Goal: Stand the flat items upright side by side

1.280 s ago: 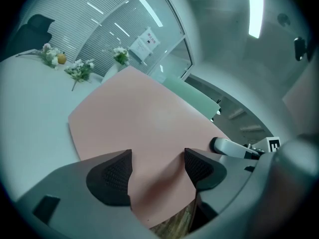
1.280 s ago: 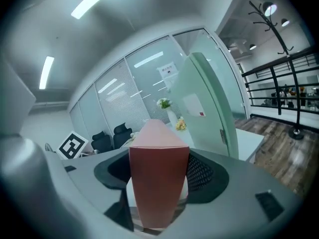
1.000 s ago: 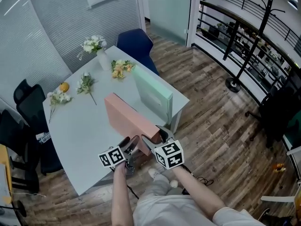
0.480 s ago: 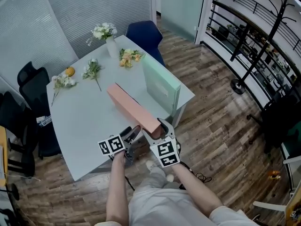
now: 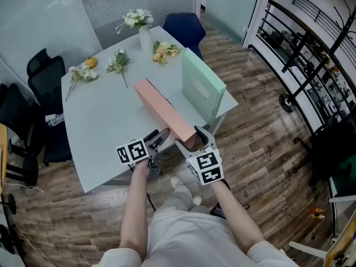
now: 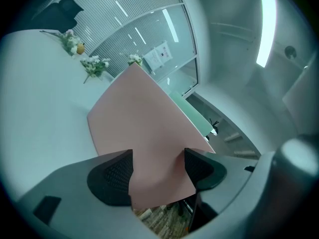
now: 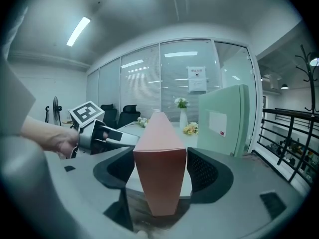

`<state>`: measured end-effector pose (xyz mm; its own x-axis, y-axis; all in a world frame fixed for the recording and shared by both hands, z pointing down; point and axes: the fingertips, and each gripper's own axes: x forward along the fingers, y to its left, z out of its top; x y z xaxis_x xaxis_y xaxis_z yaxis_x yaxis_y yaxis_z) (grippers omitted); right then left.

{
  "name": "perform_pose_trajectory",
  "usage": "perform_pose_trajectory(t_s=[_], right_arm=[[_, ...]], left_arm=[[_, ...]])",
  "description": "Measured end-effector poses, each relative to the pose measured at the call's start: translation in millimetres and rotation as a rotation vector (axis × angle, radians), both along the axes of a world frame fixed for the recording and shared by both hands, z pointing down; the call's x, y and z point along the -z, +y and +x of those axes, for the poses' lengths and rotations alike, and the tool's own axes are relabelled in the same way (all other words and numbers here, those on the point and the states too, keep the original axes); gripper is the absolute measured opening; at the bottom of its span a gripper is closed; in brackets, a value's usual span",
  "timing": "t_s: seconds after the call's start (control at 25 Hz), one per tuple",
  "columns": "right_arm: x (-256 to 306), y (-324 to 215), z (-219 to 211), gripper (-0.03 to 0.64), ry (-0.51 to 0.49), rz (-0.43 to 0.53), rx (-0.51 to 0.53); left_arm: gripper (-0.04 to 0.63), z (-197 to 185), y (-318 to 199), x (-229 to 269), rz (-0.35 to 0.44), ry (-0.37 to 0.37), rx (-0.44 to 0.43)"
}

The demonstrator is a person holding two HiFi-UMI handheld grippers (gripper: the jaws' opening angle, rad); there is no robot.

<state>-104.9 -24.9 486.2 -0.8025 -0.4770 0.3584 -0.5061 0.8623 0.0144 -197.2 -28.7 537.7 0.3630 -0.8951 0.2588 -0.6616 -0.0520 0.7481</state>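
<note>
Surface [image 5: 100, 132], pale and angular, carries two flat file boxes near its right edge, with loose flowers at its far end. The green box [image 5: 203, 88] stands upright on edge at the far right.

The pink box [image 5: 164, 113] lies just left of the green one and apart from it. Its long axis runs from far left to near right, and its near end overhangs the surface edge.

The right gripper [image 5: 192, 141] meets that near end head-on. Its jaws are closed across the box's thickness, one on each broad face, so the box extends straight away from them toward the far side.

The left gripper [image 5: 159, 136] comes in from the left at the same near end. Its jaws stand apart over the broad left face and do not appear to pinch it. Contact with that face cannot be confirmed.

Both grippers are at the near end, and only the right one has a hold.

In the head view a second ago the pink box leaned left with its broad face turned up. It now sits almost on edge with its narrow top uppermost, roughly parallel to the green box.
</note>
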Motion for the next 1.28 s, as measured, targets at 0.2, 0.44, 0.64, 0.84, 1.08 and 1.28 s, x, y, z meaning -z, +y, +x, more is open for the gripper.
perform_pose_trajectory(t_s=[0.2, 0.44, 0.64, 0.84, 1.08, 1.28], right_arm=[[9, 11, 7, 0.333, -0.060, -0.143, 0.049], [31, 15, 6, 0.334, -0.112, -0.236, 0.087], [47, 5, 0, 0.334, -0.109, -0.259, 0.095], [67, -8, -23, 0.334, -0.090, -0.268, 0.109], [67, -21, -61, 0.334, 0.028, -0.265, 0.118], [71, -37, -96, 0.334, 0.128, -0.243, 0.143]], left_arm=[[0.328, -3, 1, 14, 0.015, -0.024, -0.002], [0.328, -17, 6, 19, 0.023, -0.017, 0.010], [0.328, -34, 1, 26, 0.043, -0.021, -0.003], [0.328, -49, -13, 30, 0.054, -0.053, -0.066], [0.328, -56, -15, 28, 0.047, -0.096, -0.160], [0.328, -70, -17, 20, 0.038, -0.094, -0.212]])
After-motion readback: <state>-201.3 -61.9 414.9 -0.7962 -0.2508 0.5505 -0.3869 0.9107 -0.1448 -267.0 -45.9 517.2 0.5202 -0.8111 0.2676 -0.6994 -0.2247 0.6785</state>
